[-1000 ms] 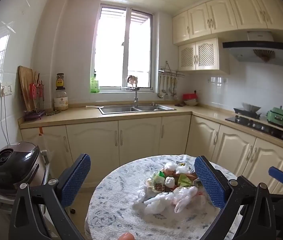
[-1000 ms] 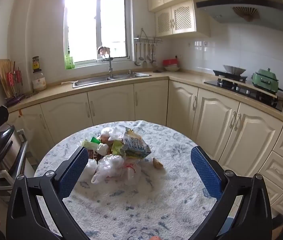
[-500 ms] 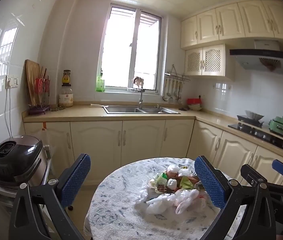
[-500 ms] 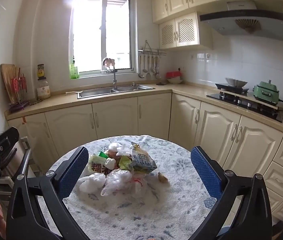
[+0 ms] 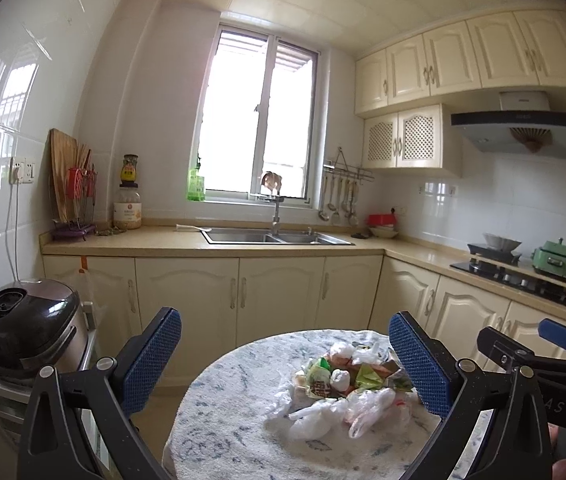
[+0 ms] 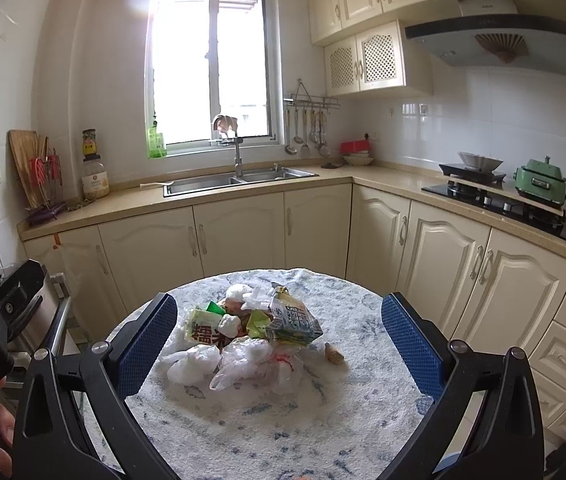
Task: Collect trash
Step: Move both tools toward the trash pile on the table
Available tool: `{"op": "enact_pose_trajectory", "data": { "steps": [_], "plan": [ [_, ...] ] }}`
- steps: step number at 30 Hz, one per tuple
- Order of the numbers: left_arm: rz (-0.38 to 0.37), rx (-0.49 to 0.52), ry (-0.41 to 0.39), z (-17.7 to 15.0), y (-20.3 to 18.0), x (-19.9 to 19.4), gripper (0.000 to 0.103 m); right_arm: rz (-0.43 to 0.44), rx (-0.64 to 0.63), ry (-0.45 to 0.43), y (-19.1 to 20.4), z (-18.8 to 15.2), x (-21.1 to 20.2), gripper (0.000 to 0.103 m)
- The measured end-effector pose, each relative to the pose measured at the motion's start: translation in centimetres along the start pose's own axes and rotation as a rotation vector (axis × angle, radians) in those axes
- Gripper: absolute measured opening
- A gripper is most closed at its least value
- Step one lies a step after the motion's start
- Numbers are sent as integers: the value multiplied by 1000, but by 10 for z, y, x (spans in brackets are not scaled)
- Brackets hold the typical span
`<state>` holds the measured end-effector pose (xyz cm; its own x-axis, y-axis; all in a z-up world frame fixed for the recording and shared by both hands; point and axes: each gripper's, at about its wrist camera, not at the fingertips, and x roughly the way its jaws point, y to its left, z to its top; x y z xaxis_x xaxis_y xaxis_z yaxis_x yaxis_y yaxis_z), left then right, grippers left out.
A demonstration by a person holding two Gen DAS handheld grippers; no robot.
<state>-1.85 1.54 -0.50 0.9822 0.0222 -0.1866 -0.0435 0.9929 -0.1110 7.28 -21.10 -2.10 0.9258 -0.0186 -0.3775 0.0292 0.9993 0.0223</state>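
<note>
Both grippers spread wide and empty: right gripper (image 6: 279, 344) hangs short of the trash pile (image 6: 251, 336) on the round table (image 6: 363, 408), pile framed between its fingers; left gripper (image 5: 285, 360) sees the pile ahead, toward its right finger. Stuff looks light, soft, crinkly and slippery, likely to shift. Best pinch a bunched fold of the clear plastic bag (image 6: 257, 364) on the near side; the small brown scrap (image 6: 334, 353) sits apart to the right.
</note>
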Motion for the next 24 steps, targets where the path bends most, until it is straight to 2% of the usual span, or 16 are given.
{"op": "enact_pose_trajectory", "data": {
  "steps": [3,8,17,24],
  "plan": [
    [-7,4,7,2,-3,0,102,19,5,5,-3,0,1,103],
    [24,46,13,3,-11,5,102,7,-8,-11,-8,6,-1,103],
    [-6,57,49,4,-24,24,102,2,-31,-7,-13,11,1,103],
    [-30,76,106,-6,-34,53,102,-10,-41,43,-32,5,23,103]
  ]
}}
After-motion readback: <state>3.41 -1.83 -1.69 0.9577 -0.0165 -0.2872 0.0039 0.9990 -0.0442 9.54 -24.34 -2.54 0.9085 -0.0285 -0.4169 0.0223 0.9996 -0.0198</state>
